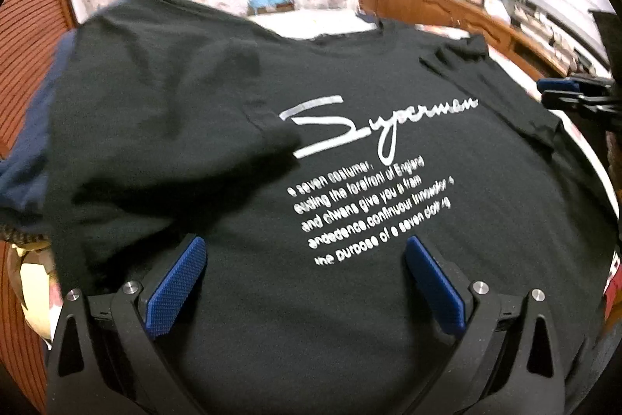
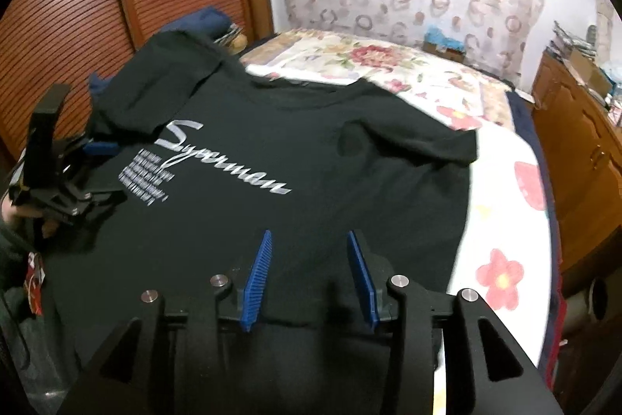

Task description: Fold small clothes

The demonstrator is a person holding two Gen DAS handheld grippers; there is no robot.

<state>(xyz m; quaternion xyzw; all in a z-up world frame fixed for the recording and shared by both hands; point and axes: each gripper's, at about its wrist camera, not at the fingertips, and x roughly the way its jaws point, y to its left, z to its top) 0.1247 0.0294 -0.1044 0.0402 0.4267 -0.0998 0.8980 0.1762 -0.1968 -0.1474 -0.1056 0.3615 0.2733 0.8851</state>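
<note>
Black T-shirt's [image 2: 311,162] small print blurred; hem hidden behind right gripper [image 2: 309,275].

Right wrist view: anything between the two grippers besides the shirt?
No. Between right gripper and left gripper lies only black T-shirt fabric with its white print.

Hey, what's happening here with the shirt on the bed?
A person holding a two-finger gripper in each hand is working on folding a black T-shirt with white "Superman" lettering, spread face-up on a floral bedspread. The sleeve on the left gripper's side is already folded in over the chest; the other sleeve still lies out flat. Both the left gripper and the right gripper are open above the shirt's lower part, gripping nothing. A navy garment lies partly under the shirt.
</note>
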